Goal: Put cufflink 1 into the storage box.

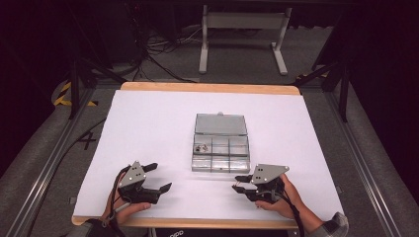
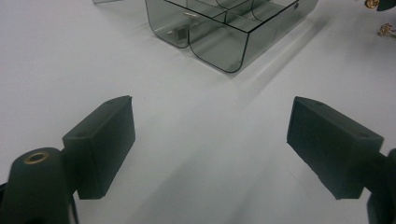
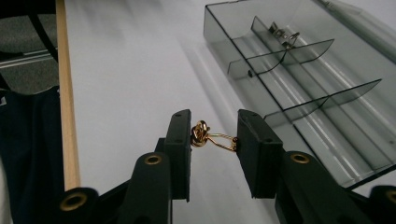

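From above, the left gripper (image 1: 157,177) rests on the white bench (image 1: 148,123), fingers released; the right gripper (image 1: 239,182) sits just short of the clear compartment box (image 1: 221,154).

Left gripper view: the box (image 2: 224,37) lies beyond the spread, empty fingers (image 2: 105,140).

Right gripper view: the fingers (image 3: 180,144) grasp a gold knot cufflink (image 3: 208,136) between them, the box (image 3: 308,74) ahead to their right.

High view: worktop (image 1: 148,128) evenly lit from above, bright white w/ soft shadows; surroundings nearly black, low res, slightly soft. Left gripper view: flat greyish light, faint streaky shadows across the surface, clear box (image 2: 224,32) shows mild sheen, near jaws a bit soft. Right gripper view: bright, glare on box walls, far edge motion-blurred, gold piece (image 3: 205,135) sharp.
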`<state>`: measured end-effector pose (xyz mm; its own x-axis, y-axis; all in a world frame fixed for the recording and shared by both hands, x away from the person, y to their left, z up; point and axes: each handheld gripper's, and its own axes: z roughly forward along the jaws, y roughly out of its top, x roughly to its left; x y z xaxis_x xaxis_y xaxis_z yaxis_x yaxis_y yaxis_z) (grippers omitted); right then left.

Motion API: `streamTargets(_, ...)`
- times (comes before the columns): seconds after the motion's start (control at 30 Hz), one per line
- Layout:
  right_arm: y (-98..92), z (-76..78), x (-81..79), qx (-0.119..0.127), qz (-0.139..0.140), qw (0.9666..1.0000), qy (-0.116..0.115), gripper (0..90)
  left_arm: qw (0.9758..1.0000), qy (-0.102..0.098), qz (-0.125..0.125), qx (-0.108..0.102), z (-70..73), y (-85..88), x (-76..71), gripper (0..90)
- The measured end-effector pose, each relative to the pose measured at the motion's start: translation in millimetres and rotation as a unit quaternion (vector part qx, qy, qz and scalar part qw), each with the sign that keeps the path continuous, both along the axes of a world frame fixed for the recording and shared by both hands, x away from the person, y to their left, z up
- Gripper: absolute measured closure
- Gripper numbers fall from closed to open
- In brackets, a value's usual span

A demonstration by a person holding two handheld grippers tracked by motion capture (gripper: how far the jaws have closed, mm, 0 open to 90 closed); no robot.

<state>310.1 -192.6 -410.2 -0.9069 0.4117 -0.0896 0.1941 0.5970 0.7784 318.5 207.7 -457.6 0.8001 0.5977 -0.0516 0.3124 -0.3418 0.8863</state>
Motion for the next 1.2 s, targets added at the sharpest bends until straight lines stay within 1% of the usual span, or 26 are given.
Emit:
streamTargets(0.07,0.2,3.7,2.7,0.008,-0.002,1.0000,-0.002,67.0,1.0000,0.000,0.000,-0.001,0.1,0.5,0.1,15.8)
streamTargets(0.13,1.1,6.8,6.0,0.008,-0.003,0.9999,-0.007,67.0,1.0000,0.001,-0.001,-0.001,0.0,0.1,0.0,15.8)
streamTargets(0.2,2.3,11.0,11.5,0.014,-0.007,0.9998,-0.009,66.9,1.0000,-0.001,-0.001,0.000,0.2,0.3,-0.1,15.9)
streamTargets(0.27,3.4,13.9,16.4,0.013,-0.009,0.9998,-0.013,67.0,1.0000,-0.002,-0.002,-0.001,0.2,0.6,-0.7,17.6)
streamTargets(0.33,4.2,16.0,23.2,0.009,-0.019,0.9995,-0.023,66.9,1.0000,-0.002,-0.002,-0.001,0.2,0.6,-0.7,19.1)
streamTargets(0.37,4.3,16.9,28.3,0.014,-0.021,0.9996,-0.016,66.9,1.0000,-0.003,-0.002,-0.001,0.1,0.5,-0.7,19.1)
streamTargets(0.4,4.7,17.5,32.0,0.014,-0.025,0.9995,-0.014,66.9,1.0000,-0.003,-0.002,-0.002,0.1,0.6,-0.8,18.9)
streamTargets(0.43,5.1,18.1,35.7,0.010,-0.028,0.9994,-0.019,66.9,1.0000,-0.003,-0.002,-0.004,0.0,0.7,-0.7,18.6)
streamTargets(0.5,5.7,19.6,43.8,0.012,-0.031,0.9993,-0.016,67.0,1.0000,-0.002,-0.002,-0.004,0.1,1.0,-0.3,18.1)
streamTargets(0.57,7.4,21.2,51.3,0.009,-0.038,0.9991,-0.019,66.9,1.0000,0.000,-0.003,-0.003,0.2,1.1,-0.2,18.0)
streamTargets(0.63,9.2,22.4,59.3,0.015,-0.035,0.9993,-0.005,66.9,1.0000,0.000,-0.004,0.001,0.1,0.2,-0.4,18.0)
streamTargets(0.7,11.4,22.3,65.5,0.013,-0.038,0.9992,-0.008,66.9,1.0000,-0.002,-0.005,0.000,0.1,-0.2,-0.8,17.9)
streamTargets(0.73,12.5,21.8,69.2,0.016,-0.039,0.9991,-0.003,66.9,1.0000,-0.001,-0.004,-0.001,0.0,-0.1,-1.0,17.8)
streamTargets(0.8,16.3,20.5,76.3,0.008,-0.041,0.9991,-0.005,66.9,1.0000,-0.001,-0.004,-0.002,0.2,0.9,-0.3,17.5)
streamTargets(0.9,21.1,19.7,86.8,0.004,-0.044,0.9990,-0.003,66.9,1.0000,-0.001,-0.004,-0.004,0.0,0.9,-0.5,17.3)
streamTargets(0.97,24.9,17.9,93.2,0.001,-0.043,0.9990,0.005,66.9,1.0000,-0.001,-0.006,-0.003,0.1,0.6,-0.7,17.3)
streamTargets(1.0,24.9,17.9,93.2,0.001,-0.043,0.9990,0.005,66.9,1.0000,-0.001,-0.006,-0.003,0.1,0.6,-0.7,17.7)
streamTargets(1.03,27.4,16.5,96.1,-0.006,-0.043,0.9991,0.005,66.9,1.0000,-0.002,-0.007,-0.003,0.0,0.4,-0.9,17.7)
streamTargets(1.1,32.0,13.4,104.0,-0.016,-0.044,0.9988,0.015,66.9,1.0000,-0.006,-0.006,0.004,0.2,-0.5,-1.3,18.7)
streamTargets(1.13,33.9,11.7,107.4,-0.021,-0.047,0.9986,0.012,66.9,1.0000,-0.007,-0.005,0.005,0.2,-0.8,-1.4,18.7)
streamTargets(1.17,33.9,11.7,107.4,-0.021,-0.047,0.9986,0.012,66.9,1.0000,-0.007,-0.005,0.005,0.2,-0.8,-1.4,18.7)
streamTargets(1.2,34.8,10.2,111.3,-0.020,-0.054,0.9982,0.017,66.9,1.0000,-0.007,-0.005,0.004,0.2,-0.5,-1.4,18.7)
